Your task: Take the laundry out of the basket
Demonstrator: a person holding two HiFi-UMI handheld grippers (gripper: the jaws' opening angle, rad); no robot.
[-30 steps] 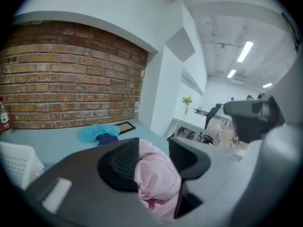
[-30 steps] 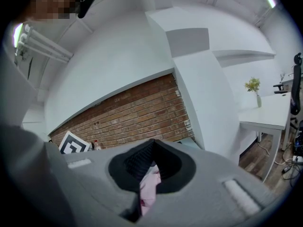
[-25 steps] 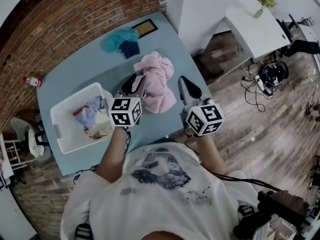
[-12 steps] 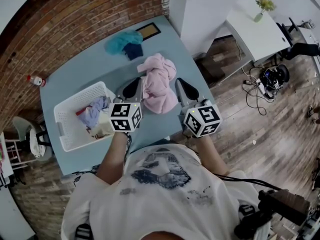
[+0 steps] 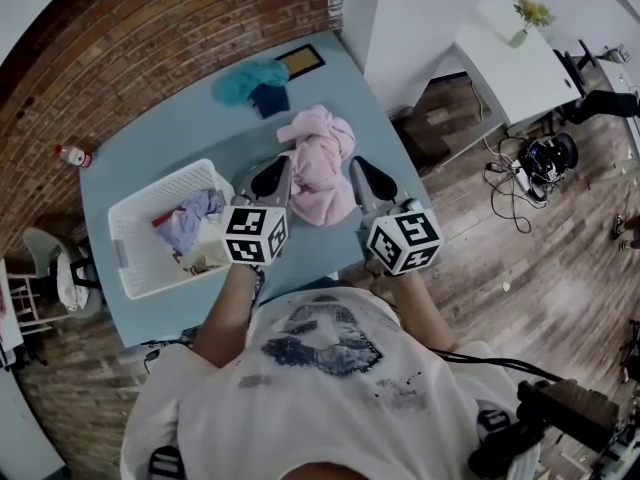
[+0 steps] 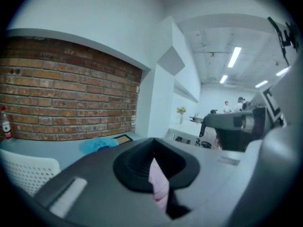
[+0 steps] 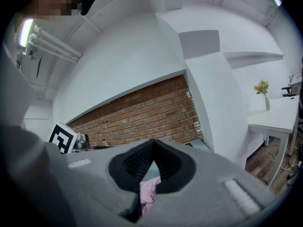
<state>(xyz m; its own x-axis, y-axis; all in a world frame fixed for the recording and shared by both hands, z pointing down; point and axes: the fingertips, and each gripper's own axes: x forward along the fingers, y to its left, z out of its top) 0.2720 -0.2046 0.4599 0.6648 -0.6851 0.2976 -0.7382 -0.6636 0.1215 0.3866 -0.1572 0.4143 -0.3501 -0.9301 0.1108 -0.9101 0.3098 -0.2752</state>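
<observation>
Grippers: two. The left gripper (image 5: 278, 168) and right gripper (image 5: 360, 171) both have their fingers closed, each pinching an edge of the one pink garment (image 5: 318, 163), which lies bunched on the table (image 5: 170, 133) between the two sets of fingers.

Basket (image 5: 122, 258): one, white, just left of the left fingers, holding a heap (image 5: 190, 226) of lilac, white and red pieces. The left gripper stands between basket and garment.

Beyond the fingertips, well apart, one teal cloth (image 5: 243, 80) touches one navy cloth (image 5: 268, 98). One framed board (image 5: 300, 61) lies at the far edge. One bottle (image 5: 72, 155) stands far left by the brick wall (image 5: 150, 38).
</observation>
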